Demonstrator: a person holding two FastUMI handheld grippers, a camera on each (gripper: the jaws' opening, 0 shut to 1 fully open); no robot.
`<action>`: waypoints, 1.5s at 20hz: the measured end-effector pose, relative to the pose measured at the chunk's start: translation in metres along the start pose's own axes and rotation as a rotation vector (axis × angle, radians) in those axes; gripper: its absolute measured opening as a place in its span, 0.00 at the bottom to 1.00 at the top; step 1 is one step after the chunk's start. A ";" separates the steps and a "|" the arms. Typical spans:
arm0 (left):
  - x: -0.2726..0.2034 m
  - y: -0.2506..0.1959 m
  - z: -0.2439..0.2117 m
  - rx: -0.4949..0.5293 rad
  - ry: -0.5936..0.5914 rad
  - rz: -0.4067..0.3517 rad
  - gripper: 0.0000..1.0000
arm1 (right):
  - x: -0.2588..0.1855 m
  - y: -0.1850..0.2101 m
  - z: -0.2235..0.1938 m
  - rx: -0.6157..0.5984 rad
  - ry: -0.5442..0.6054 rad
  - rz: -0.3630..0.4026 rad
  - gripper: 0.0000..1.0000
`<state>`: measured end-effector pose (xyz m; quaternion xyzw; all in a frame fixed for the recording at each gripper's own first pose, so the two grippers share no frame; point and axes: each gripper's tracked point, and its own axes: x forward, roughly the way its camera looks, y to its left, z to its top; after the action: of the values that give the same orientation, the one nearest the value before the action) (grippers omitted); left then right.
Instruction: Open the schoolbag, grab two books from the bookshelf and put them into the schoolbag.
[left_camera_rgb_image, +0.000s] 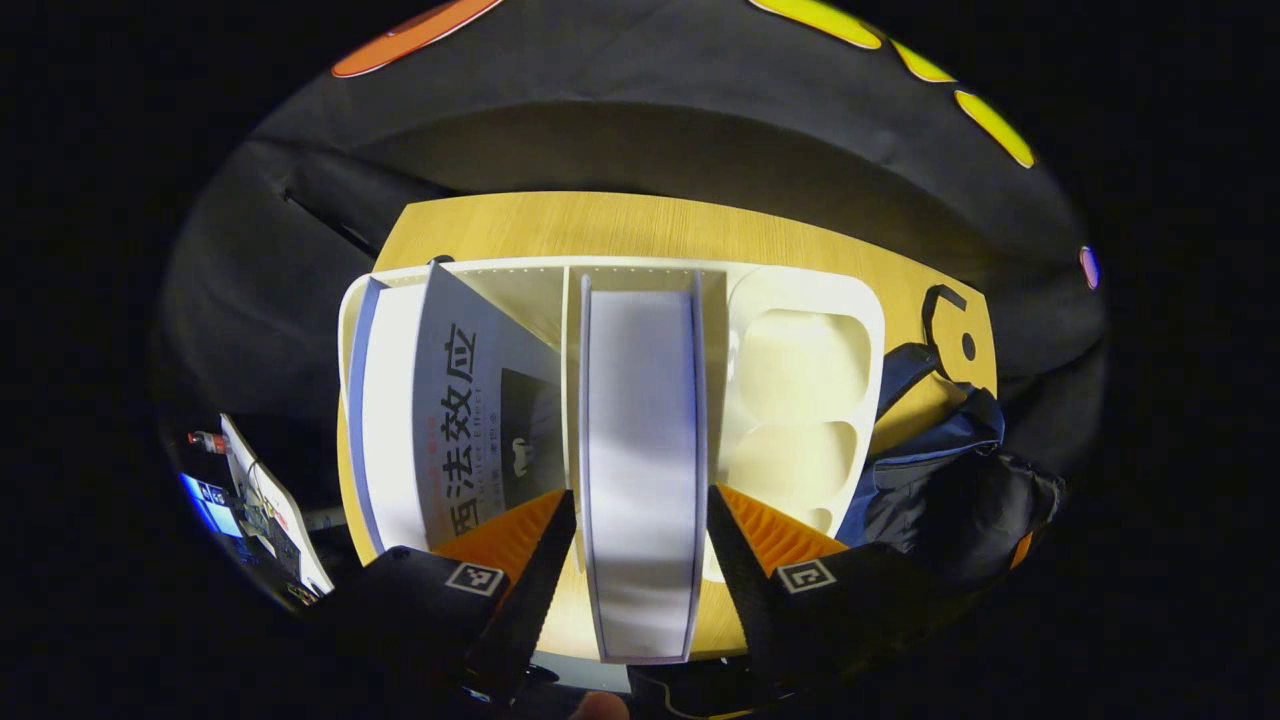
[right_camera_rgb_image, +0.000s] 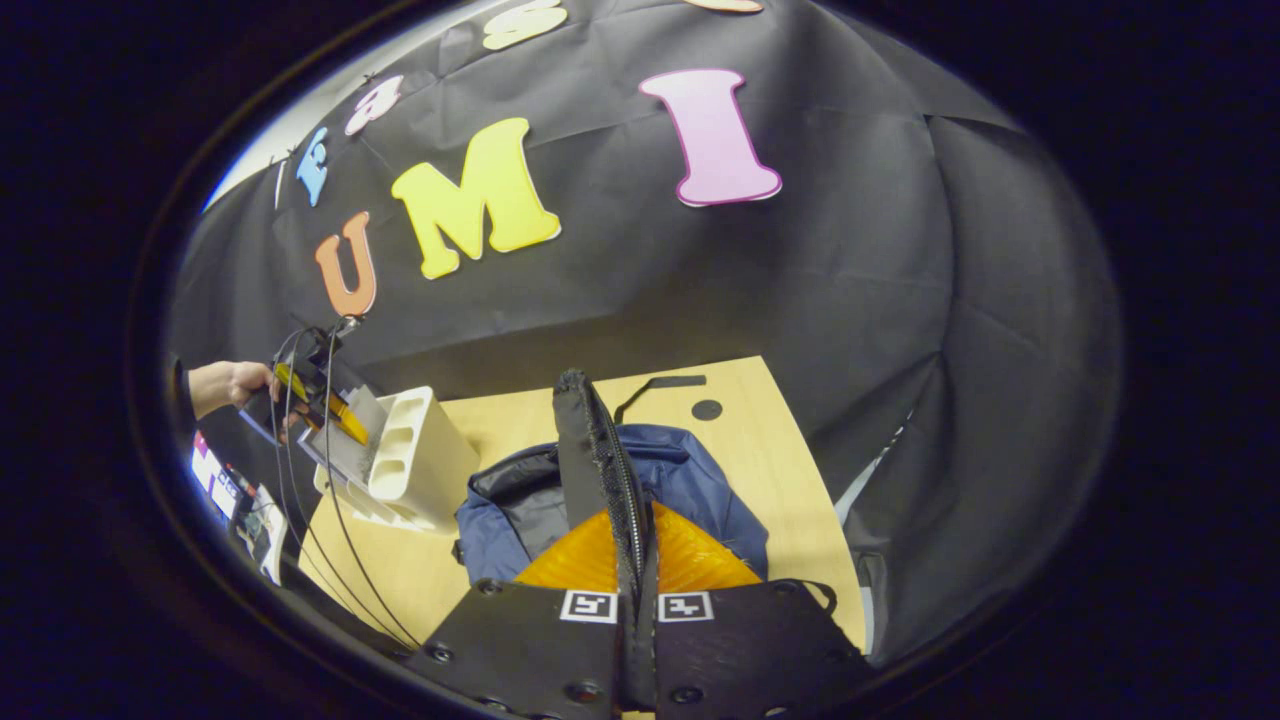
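A white bookshelf (left_camera_rgb_image: 800, 300) stands on the wooden table (left_camera_rgb_image: 600, 225). In its middle slot is a book (left_camera_rgb_image: 640, 450) with a white page edge and blue covers. My left gripper (left_camera_rgb_image: 640, 515) is shut on this book, one finger pressed on each cover. Another book with a grey cover (left_camera_rgb_image: 470, 400) leans in the left slot. The dark blue schoolbag (left_camera_rgb_image: 940, 470) lies right of the shelf. In the right gripper view my right gripper (right_camera_rgb_image: 637, 545) is shut on the schoolbag's black zip edge (right_camera_rgb_image: 595, 440) and holds it up over the bag (right_camera_rgb_image: 700, 480). The left gripper (right_camera_rgb_image: 320, 400) shows above the bookshelf (right_camera_rgb_image: 415, 450).
A person's hand (right_camera_rgb_image: 235, 383) holds the left gripper, and black cables (right_camera_rgb_image: 330, 520) hang from it past the table's left edge. A screen and small devices (left_camera_rgb_image: 240, 490) sit beyond that edge. Bare tabletop (right_camera_rgb_image: 760, 440) lies right of the bag.
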<state>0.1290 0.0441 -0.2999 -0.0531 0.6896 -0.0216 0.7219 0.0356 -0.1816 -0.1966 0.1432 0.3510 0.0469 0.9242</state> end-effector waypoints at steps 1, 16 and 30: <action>0.001 0.001 0.000 -0.001 0.001 0.008 0.81 | 0.001 0.000 -0.001 -0.003 0.000 -0.001 0.00; -0.054 0.011 0.007 0.129 -0.113 0.070 0.44 | 0.004 0.003 -0.002 -0.018 -0.001 -0.007 0.01; -0.215 -0.018 -0.120 -0.144 -0.304 -0.379 0.43 | 0.003 0.020 -0.001 -0.070 0.020 -0.037 0.01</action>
<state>-0.0006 0.0433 -0.0898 -0.2357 0.5505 -0.0992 0.7947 0.0373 -0.1621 -0.1928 0.1038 0.3610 0.0438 0.9257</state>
